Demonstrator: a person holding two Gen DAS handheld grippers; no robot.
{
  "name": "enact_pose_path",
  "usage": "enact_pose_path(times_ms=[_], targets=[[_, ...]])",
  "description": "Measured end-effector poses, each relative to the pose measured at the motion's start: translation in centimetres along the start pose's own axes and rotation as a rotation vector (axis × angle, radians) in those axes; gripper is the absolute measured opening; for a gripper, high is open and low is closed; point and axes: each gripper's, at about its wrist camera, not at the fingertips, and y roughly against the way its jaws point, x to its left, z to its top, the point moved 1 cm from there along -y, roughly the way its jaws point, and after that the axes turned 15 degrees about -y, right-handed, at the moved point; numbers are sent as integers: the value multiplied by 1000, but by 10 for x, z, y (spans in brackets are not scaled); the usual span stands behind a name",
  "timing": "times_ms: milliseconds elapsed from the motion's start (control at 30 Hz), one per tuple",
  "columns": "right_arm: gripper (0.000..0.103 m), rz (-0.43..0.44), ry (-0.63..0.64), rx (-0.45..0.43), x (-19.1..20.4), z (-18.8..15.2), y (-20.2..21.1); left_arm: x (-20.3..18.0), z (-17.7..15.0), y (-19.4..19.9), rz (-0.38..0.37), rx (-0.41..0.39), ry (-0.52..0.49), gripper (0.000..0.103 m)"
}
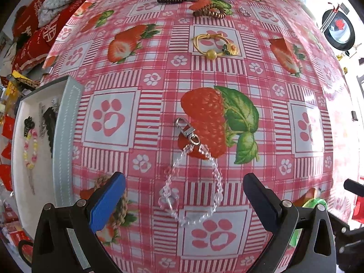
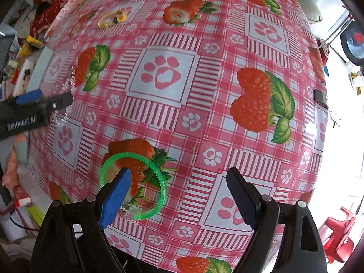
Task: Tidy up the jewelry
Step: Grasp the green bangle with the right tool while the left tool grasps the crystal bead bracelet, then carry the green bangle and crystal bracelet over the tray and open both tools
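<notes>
Left hand-held gripper (image 1: 184, 195) spread, nothing pinched: clear bead chain (image 1: 193, 188) lies on the tabletop (image 1: 261, 68) between its fingers, clasp end farthest from it, tray (image 1: 66, 136) to its left. Right hand-held gripper (image 2: 179, 193) spread, empty; green bangle (image 2: 134, 184) flat at its left finger.

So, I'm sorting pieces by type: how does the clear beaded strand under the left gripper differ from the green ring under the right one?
The clear beaded strand is a floppy loop of faceted see-through beads with a silver swivel clasp; the translucent green plastic ring is one rigid, smooth hoop. The strand lies wholly between the open left gripper's fingers; the ring lies partly behind the right gripper's blue finger. Both rest flat on the strawberry-print tablecloth, neither gripped.
</notes>
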Motion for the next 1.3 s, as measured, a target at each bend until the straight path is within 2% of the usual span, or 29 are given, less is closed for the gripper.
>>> enact_pose_path(times_ms=[200,367,433,567,733,800,833,867,900,933,967,1033,1100,1300], targets=[[87,-27,22,1,4,-5,-9,-3,8,-11,10,10,-28,103],[80,-48,27,6,6,-9,-21,0,8,-17,-23,26,2,103],[78,-64,37,-5,7,-10,-23,1,6,-15,-42,24,9,99],[71,-85,74,-25,16,-14,-25,-6,6,-9,-62,15,-8,83],[55,-92,119,-30,33,-20,-22,-22,7,-2,-73,13,-38,61],[49,-91,124,-30,47,-22,-24,-26,6,1,-77,9,-45,45],[44,-92,128,-31,52,-22,-23,-26,6,3,-79,7,-47,42],[41,-90,132,-30,54,-22,-22,-27,6,4,-84,7,-46,32],[35,-88,135,-29,57,-22,-21,-26,6,4,-95,8,-40,22],[26,-83,138,-28,60,-22,-21,-23,4,6,-105,9,-33,20],[22,-77,141,-27,64,-23,-20,-20,3,7,-117,5,-23,14],[11,-87,142,-34,67,-22,-17,-14,1,10,-132,-10,-7,13],[7,-72,123,-33,68,-20,-16,-11,0,17,-143,-26,9,13],[7,-14,59,-35,61,-5,-3,-6,-1,37,-155,-65,23,13]])
